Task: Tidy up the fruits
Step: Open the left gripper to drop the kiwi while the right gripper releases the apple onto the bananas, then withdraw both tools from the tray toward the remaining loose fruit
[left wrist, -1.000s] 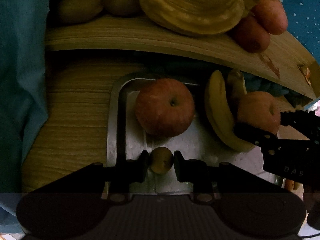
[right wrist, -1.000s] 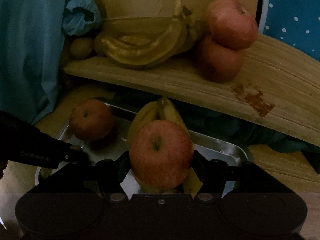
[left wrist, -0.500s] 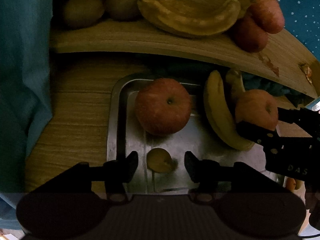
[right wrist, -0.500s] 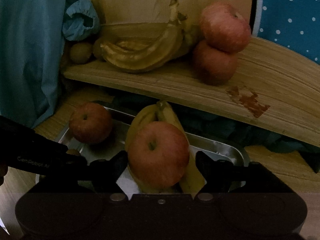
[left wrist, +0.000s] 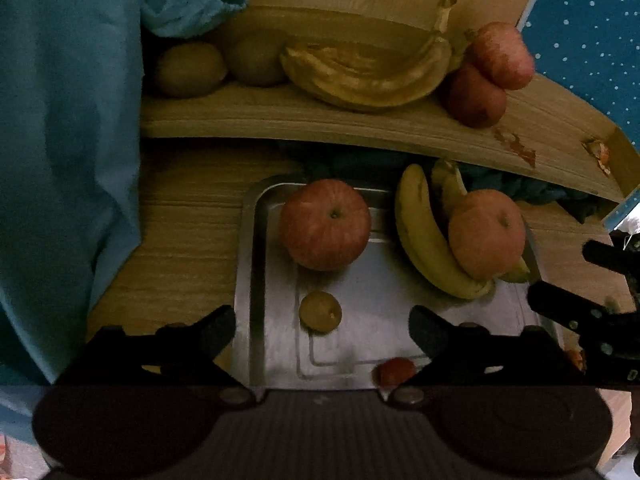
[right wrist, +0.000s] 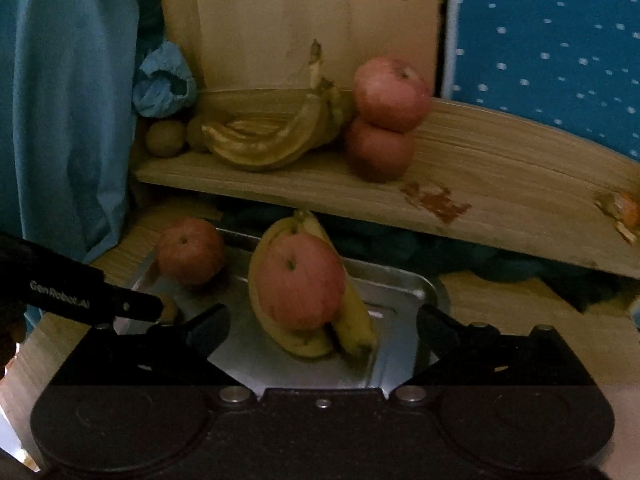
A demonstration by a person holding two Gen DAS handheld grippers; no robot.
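A metal tray [left wrist: 256,264] [right wrist: 404,284] holds a red apple [left wrist: 325,225] [right wrist: 190,251] at its far left. A second apple [left wrist: 486,234] [right wrist: 300,280] rests on yellow bananas [left wrist: 424,240] [right wrist: 356,320]. A small brown fruit [left wrist: 320,312] lies on the tray floor. A small red fruit [left wrist: 394,372] lies near the tray's front edge. My left gripper [left wrist: 322,326] is open above the tray with the small brown fruit lying free between its fingers. My right gripper [right wrist: 322,320] is open, drawn back from the apple on the bananas.
A wooden shelf [left wrist: 360,124] [right wrist: 500,184] behind the tray carries two kiwis [left wrist: 190,70], a brown banana bunch [left wrist: 368,76] [right wrist: 264,140] and two stacked apples [left wrist: 490,74] [right wrist: 384,120]. Blue cloth [left wrist: 68,160] hangs at the left. A dotted blue panel [right wrist: 552,40] stands at the right.
Both grippers opened and pulled back. The left let go of the small brown fruit on the tray. The right let go of the apple, which now rests on the bananas.
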